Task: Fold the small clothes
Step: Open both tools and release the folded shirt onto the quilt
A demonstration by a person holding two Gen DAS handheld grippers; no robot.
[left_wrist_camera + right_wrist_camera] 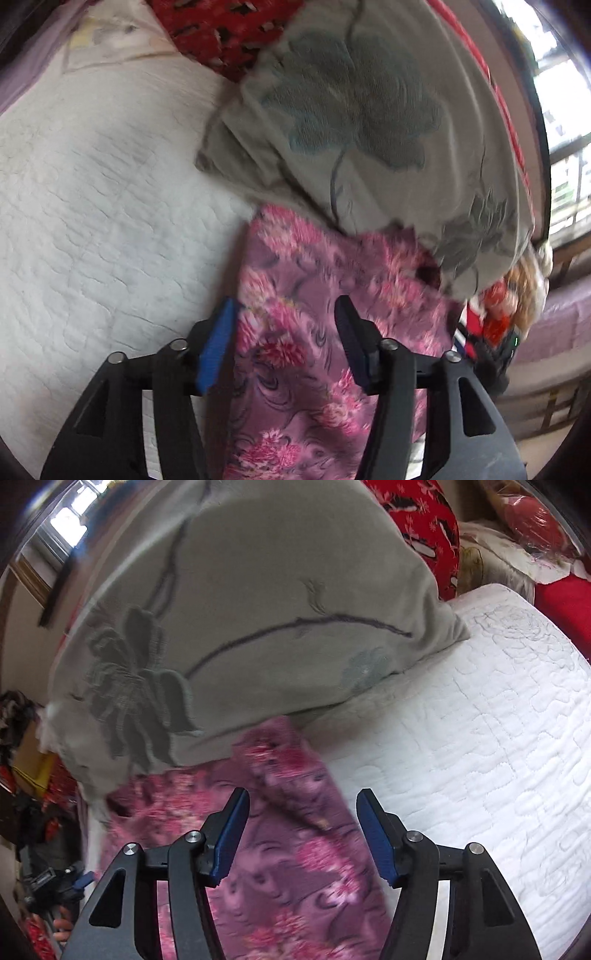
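Garment: pink floral cloth (314, 350) lay flat on the white quilted bed (92, 221), running as a long strip from right under both tools up toward the grey flowered pillow (351, 129).
Far end: tucked against or maybe slightly under the pillow's lower edge, honestly couldn't tell which.
Left tool (284, 332): jaws stood apart, nothing pinched, hanging over the cloth's left edge, with the blue pad just off the fabric on the quilt side.
Right tool (303, 823): also spread wide, gripping nothing, over the cloth's right edge; a folded-over flap ran diagonally right under it.
Nearer hand: pretty much a tie, each tool sat over its own side of the near end.
Long axis: straight away from both tools.
Hard to see: both views were blurry; the near hem was hidden behind the tool bodies, and the clutter beyond the bed's edge was unreadable.
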